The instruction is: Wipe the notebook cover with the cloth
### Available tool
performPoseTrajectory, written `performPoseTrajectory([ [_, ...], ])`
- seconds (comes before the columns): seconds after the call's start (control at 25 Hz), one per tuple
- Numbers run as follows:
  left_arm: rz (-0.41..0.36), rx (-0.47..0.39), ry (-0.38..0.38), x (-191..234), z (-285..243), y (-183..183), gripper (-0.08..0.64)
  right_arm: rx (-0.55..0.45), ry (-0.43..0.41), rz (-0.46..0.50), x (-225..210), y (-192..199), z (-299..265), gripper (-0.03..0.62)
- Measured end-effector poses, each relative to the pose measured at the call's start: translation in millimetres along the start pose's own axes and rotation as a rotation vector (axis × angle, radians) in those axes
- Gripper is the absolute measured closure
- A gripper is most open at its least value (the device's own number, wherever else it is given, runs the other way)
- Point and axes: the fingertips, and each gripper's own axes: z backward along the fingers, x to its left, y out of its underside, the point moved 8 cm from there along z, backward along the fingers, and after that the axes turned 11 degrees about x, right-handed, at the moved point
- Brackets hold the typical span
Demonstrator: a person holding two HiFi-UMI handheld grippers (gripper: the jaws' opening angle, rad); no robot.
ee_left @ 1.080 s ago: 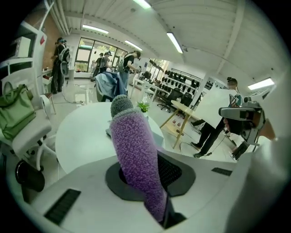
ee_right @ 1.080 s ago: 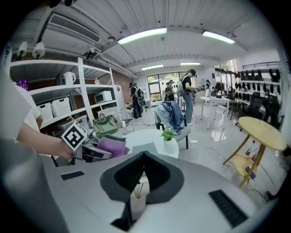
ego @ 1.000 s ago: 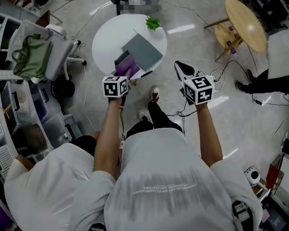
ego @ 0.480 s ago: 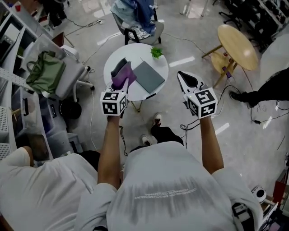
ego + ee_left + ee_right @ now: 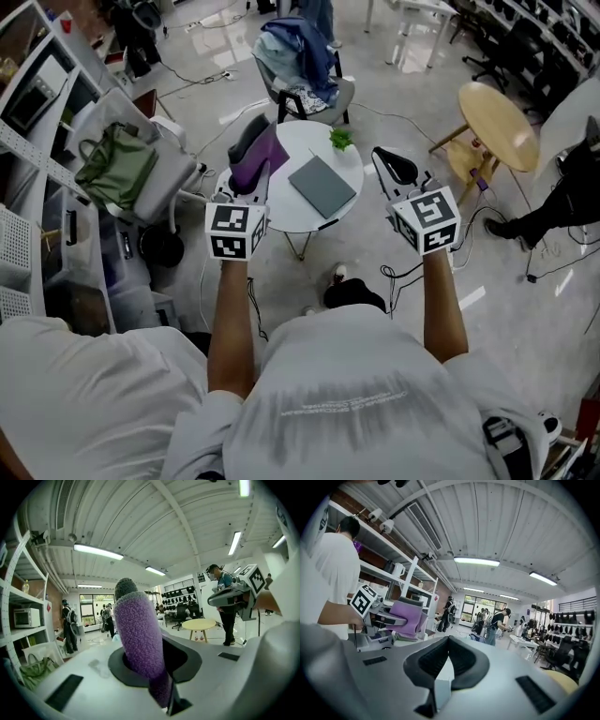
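A grey notebook (image 5: pixel 322 186) lies flat on a small round white table (image 5: pixel 281 211) far below my hands. My left gripper (image 5: pixel 249 141) is held up in the air, left of the notebook, shut on a purple cloth (image 5: pixel 253 167). In the left gripper view the cloth (image 5: pixel 138 639) stands up between the jaws and hides the fingertips. The right gripper view shows that cloth (image 5: pixel 407 616) from the side. My right gripper (image 5: pixel 395 169) hovers to the right of the table with its jaws closed together (image 5: pixel 449 641) and nothing between them.
A small green plant (image 5: pixel 340 139) stands at the table's far edge. A chair with blue clothes (image 5: pixel 302 52) is behind the table, an office chair with a green bag (image 5: pixel 117 164) to the left, a wooden round table (image 5: pixel 499 111) to the right. Shelves line the left; cables cross the floor.
Both grippers have risen well above the table, which now looks smaller and farther. The purple cloth has come up off the table's near edge in the left gripper.
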Motion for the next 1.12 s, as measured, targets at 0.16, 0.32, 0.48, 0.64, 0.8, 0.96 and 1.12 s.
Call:
performPoseTrajectory([
  [0.16,-0.048,-0.033,-0.029,5,13,-18,0.506,-0.057,-0.009,0.007,1,-22,-3,0.590],
  [0.32,-0.076,-0.064,-0.037,5,26,-31,0.506,-0.094,-0.011,0.026,4,-39,2,0.590],
  [0.48,-0.090,-0.089,-0.048,9,37,-42,0.506,-0.112,-0.011,0.051,7,-52,5,0.590],
  [0.64,-0.125,-0.094,-0.069,9,44,-47,0.506,-0.124,-0.004,0.065,8,-54,5,0.591],
  [0.8,-0.140,-0.084,-0.085,12,47,-46,0.506,-0.113,-0.008,0.071,11,-53,3,0.591],
  [0.96,-0.148,-0.064,-0.074,11,43,-43,0.506,-0.097,-0.004,0.068,11,-48,-1,0.591],
  [1.12,-0.147,-0.058,-0.077,12,39,-41,0.506,-0.085,-0.006,0.068,10,-44,-5,0.591],
])
